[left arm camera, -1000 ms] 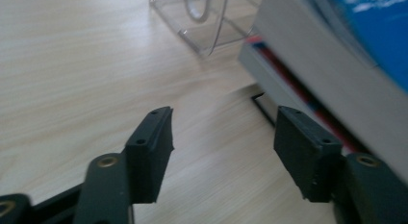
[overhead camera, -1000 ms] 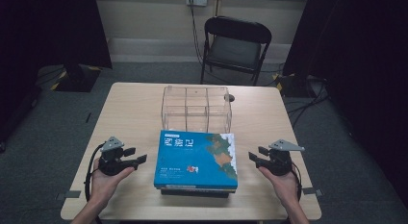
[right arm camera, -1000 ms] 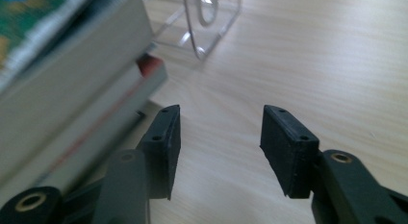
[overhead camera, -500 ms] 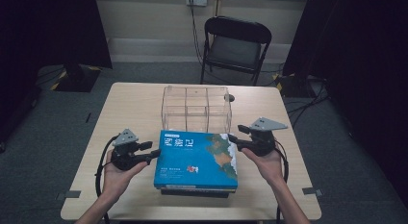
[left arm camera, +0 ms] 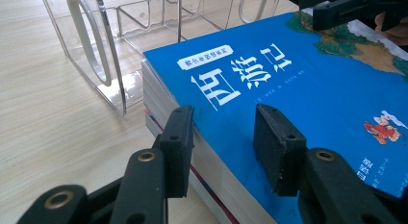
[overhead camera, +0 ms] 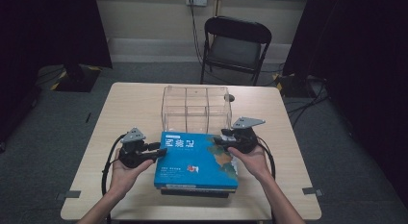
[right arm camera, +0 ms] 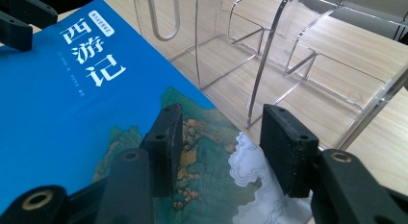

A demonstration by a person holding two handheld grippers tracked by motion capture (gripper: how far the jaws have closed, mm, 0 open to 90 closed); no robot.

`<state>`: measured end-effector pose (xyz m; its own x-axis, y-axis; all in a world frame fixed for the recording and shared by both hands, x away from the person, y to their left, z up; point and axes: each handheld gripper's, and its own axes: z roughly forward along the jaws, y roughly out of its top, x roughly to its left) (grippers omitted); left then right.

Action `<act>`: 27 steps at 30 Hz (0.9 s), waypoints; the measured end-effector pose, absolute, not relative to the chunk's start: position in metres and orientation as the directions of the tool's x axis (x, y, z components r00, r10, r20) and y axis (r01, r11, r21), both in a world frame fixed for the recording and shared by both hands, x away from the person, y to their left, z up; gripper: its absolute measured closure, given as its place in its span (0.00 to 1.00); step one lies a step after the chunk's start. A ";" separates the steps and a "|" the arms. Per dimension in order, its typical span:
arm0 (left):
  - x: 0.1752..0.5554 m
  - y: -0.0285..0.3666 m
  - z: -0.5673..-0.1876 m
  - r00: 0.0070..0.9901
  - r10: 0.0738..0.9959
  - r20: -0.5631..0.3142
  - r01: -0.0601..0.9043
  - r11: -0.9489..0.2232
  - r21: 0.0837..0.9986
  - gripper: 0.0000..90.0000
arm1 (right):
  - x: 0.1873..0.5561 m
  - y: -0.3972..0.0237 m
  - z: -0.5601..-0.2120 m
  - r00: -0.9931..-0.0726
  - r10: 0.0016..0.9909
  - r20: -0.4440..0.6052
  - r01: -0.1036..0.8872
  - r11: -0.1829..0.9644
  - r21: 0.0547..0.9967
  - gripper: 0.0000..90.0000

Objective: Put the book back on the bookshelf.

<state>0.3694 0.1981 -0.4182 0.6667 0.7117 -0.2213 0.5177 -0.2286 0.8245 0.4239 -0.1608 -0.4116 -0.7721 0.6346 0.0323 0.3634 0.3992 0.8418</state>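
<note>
- Two books lie stacked at the near middle of the table; the blue book is on top, a darker book under it.
- Thick and rigid, the blue book looks fairly heavy, and its glossy cover may be slippery.
- Best hold, I judge: pinch the cover and page block at opposite edges, not the flat face.
- Left gripper straddles the blue book's left edge; its jaws have just been closing, with that edge between them, pads not yet pressing.
- Right gripper hovers half open over the far right corner, holding nothing.
- Clear acrylic organizer stands just behind, brittle-looking.
</note>
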 end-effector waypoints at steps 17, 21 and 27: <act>0.401 0.172 -0.416 0.698 0.688 -0.199 0.500 -0.268 0.823 0.70 | 0.386 -0.194 -0.416 -0.753 0.655 0.063 0.391 0.367 0.844 0.59; 0.409 0.163 -0.414 0.711 0.677 -0.187 0.492 -0.289 0.821 0.70 | 0.373 -0.200 -0.414 -0.749 0.660 0.060 0.396 0.374 0.839 0.60; 0.411 0.164 -0.417 0.715 0.660 -0.230 0.508 -0.265 0.820 0.68 | 0.366 -0.205 -0.412 -0.760 0.646 0.069 0.401 0.384 0.832 0.61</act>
<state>0.4108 0.1643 -0.4166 0.7154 0.6598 -0.2299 0.5078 -0.2648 0.8198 0.3662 -0.2048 -0.4115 -0.7603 0.6459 0.0688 0.4013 0.3839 0.8316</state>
